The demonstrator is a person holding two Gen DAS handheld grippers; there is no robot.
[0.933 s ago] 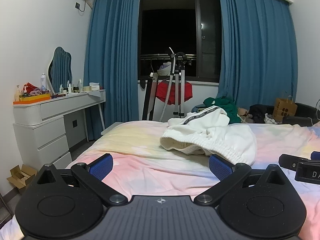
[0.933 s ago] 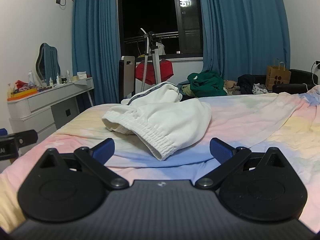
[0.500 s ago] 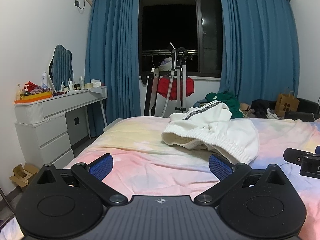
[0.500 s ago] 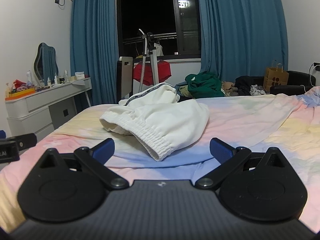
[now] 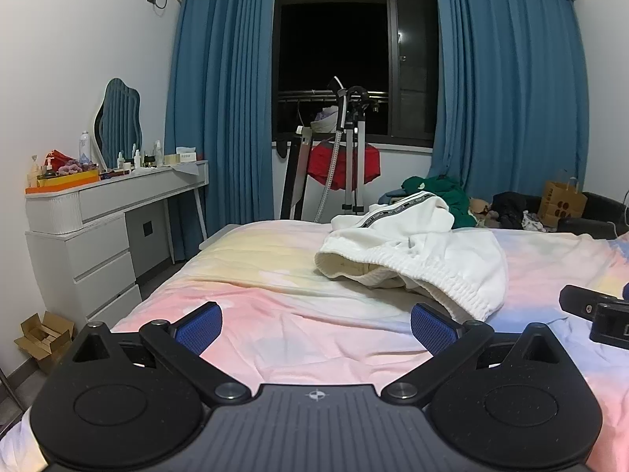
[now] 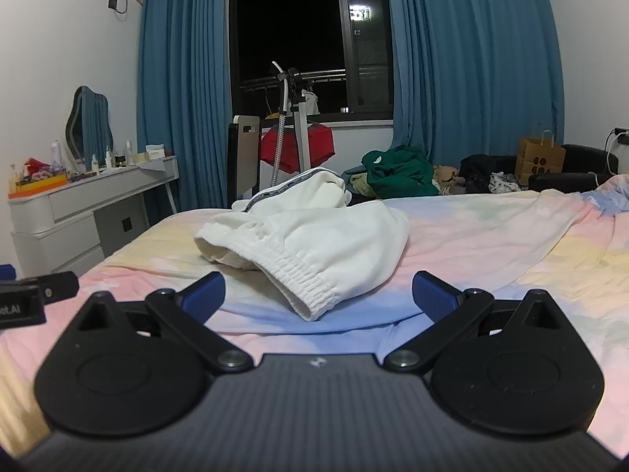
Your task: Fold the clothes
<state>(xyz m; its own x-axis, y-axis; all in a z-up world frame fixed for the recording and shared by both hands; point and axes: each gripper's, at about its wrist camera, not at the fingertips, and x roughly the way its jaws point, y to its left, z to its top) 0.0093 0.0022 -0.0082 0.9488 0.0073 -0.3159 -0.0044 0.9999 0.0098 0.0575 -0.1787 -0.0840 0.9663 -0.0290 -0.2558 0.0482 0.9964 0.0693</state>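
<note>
Here, a crumpled white garment [image 5: 416, 259] is seen lying in a heap on the pastel bed sheet [image 5: 275, 299], its elastic waistband turned toward the cameras. The left gripper [image 5: 316, 324] is held low over the sheet with its jaws spread wide and nothing between them. The right gripper [image 6: 318, 293] is likewise spread and empty, with the waistband [image 6: 298, 275] just ahead of its fingers.

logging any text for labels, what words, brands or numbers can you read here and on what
"ot.AI", start cut off by the frame edge: left gripper's body in the right wrist view.
White pants side stripe lettering: too small.
Paper bag: dots only.
Dresser bottles: unreadable.
</note>
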